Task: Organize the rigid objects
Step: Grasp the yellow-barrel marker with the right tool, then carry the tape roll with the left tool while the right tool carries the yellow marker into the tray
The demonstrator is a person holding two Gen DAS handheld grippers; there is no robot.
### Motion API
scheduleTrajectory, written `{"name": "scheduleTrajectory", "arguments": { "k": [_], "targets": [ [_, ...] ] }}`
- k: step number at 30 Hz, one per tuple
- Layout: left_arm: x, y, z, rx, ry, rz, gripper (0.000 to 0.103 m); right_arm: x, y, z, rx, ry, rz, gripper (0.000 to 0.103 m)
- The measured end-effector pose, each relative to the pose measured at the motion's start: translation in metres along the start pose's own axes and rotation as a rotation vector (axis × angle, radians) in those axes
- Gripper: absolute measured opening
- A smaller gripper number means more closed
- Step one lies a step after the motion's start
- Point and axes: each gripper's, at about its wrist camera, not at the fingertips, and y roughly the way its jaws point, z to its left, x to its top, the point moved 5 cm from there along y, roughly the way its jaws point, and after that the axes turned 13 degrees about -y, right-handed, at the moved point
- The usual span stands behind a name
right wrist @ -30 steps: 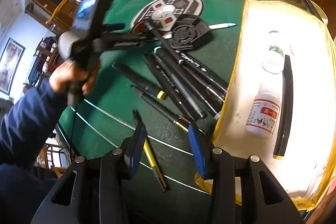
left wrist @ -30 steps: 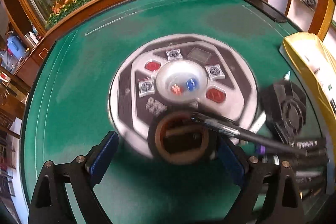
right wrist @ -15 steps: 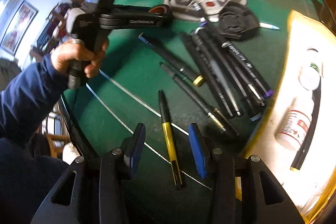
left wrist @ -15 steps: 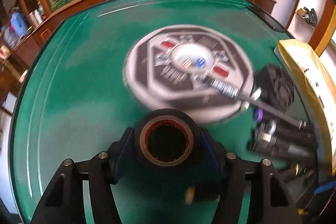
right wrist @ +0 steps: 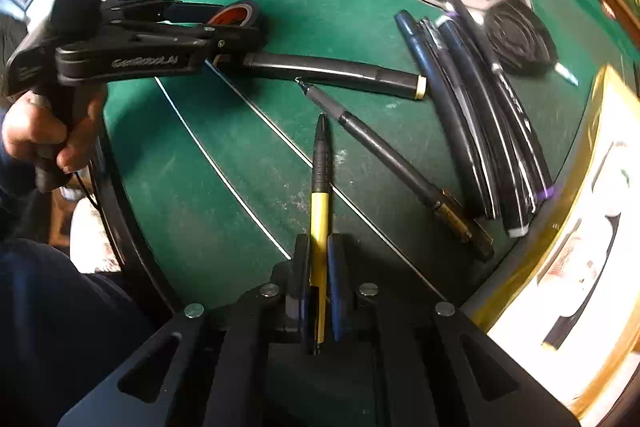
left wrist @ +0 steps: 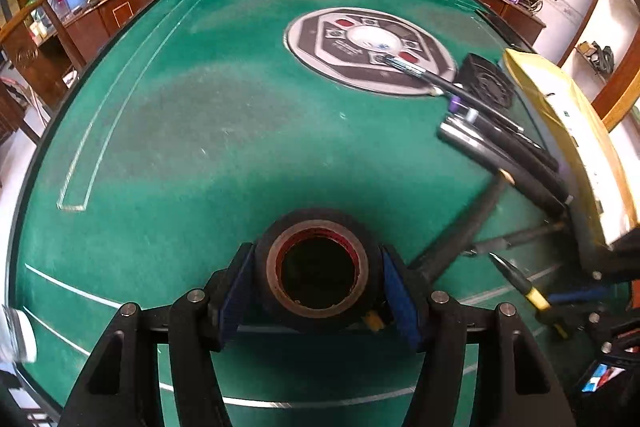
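Note:
A black tape roll (left wrist: 320,221) with a red-brown core sits between the blue pads of my left gripper (left wrist: 318,267), which is shut on it just above the green felt. From the right wrist view the same roll (right wrist: 236,13) shows in the left gripper (right wrist: 240,27), held by a person's hand (right wrist: 44,131). My right gripper (right wrist: 320,251) is shut on the yellow end of a yellow-and-black pen (right wrist: 320,211). The pen's black tip points away along the felt.
Several black pens (right wrist: 480,115) lie bunched beside a yellow-rimmed tray (right wrist: 516,267) on the right. A thick black marker (right wrist: 336,73) and a thin dark pen (right wrist: 400,171) lie apart nearer me. A black round fan (right wrist: 520,35) rests by the table's central control panel (left wrist: 368,47).
The left gripper closed on the tape roll and carried it off the central panel toward the near side. The right gripper moved over the yellow pen, rolled, and closed on it.

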Motion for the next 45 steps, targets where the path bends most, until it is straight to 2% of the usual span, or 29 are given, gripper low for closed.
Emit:
{"name": "scheduleTrajectory", "arguments": {
  "k": [11, 14, 19, 28, 32, 37, 45],
  "targets": [
    [0.007, -0.03, -0.012, -0.033, -0.001, -0.058, 0.066, 0.006, -0.024, -0.027, 0.066, 0.099, -0.11, 0.008],
    [0.012, -0.036, -0.025, -0.051, 0.019, -0.071, 0.066, 0.003, -0.034, -0.041, 0.068, 0.167, -0.153, 0.008],
    [0.017, -0.043, -0.059, -0.097, 0.082, -0.078, 0.066, -0.009, -0.053, -0.065, 0.093, 0.312, -0.25, 0.008],
    [0.015, -0.049, -0.146, -0.228, 0.229, -0.043, 0.066, -0.06, -0.083, -0.115, 0.027, 0.58, -0.395, 0.008],
    [0.012, -0.054, -0.193, -0.305, 0.307, -0.024, 0.066, -0.09, -0.088, -0.141, -0.043, 0.709, -0.404, 0.008],
    [0.003, -0.051, -0.247, -0.384, 0.375, 0.027, 0.066, -0.127, -0.087, -0.163, -0.102, 0.831, -0.375, 0.008],
    [-0.022, -0.028, -0.301, -0.391, 0.459, 0.099, 0.066, -0.147, -0.078, -0.181, -0.127, 0.844, -0.324, 0.008]
  ]
}}
